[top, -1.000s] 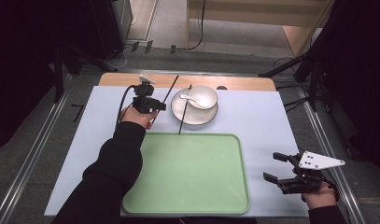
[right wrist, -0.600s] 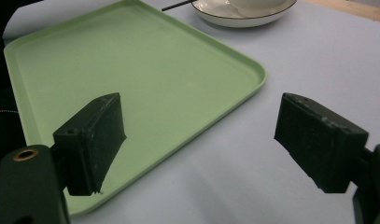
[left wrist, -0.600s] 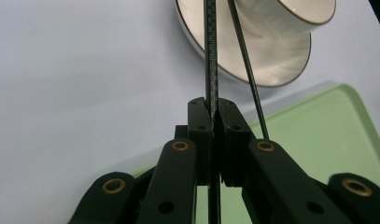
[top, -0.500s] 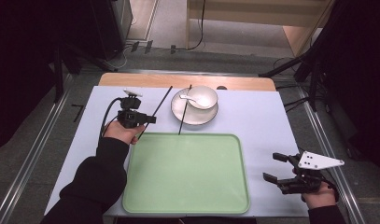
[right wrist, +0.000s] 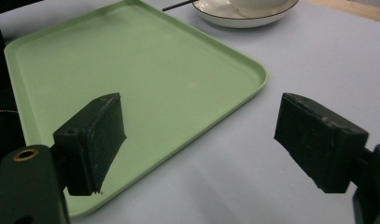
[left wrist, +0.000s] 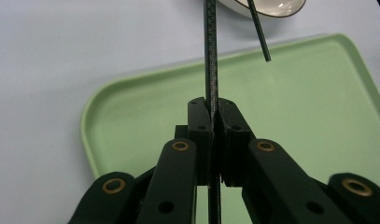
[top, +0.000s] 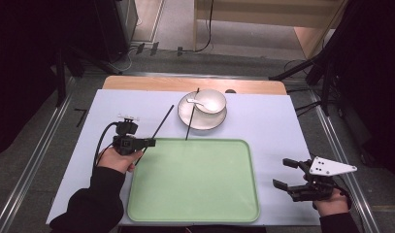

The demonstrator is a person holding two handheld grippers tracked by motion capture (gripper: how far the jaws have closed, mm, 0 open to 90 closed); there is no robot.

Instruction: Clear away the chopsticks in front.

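Note:
My left gripper hovers at the far-left corner of the green tray, shut on a black chopstick that slants up toward the plate. In the left gripper view the jaws pinch that chopstick over the tray's rim. A second chopstick leans on the white plate, which carries a bowl with a white spoon. My right gripper rests open to the right of the tray, nothing between its pads.
A pale blue mat covers the table, with a wooden strip along the far edge. The tray lies bare. Metal rails run down both sides of the table.
My left hand has drawn back toward the person and to the left, carrying the chopstick from beside the plate to the tray's far-left corner. The right gripper has stayed still.

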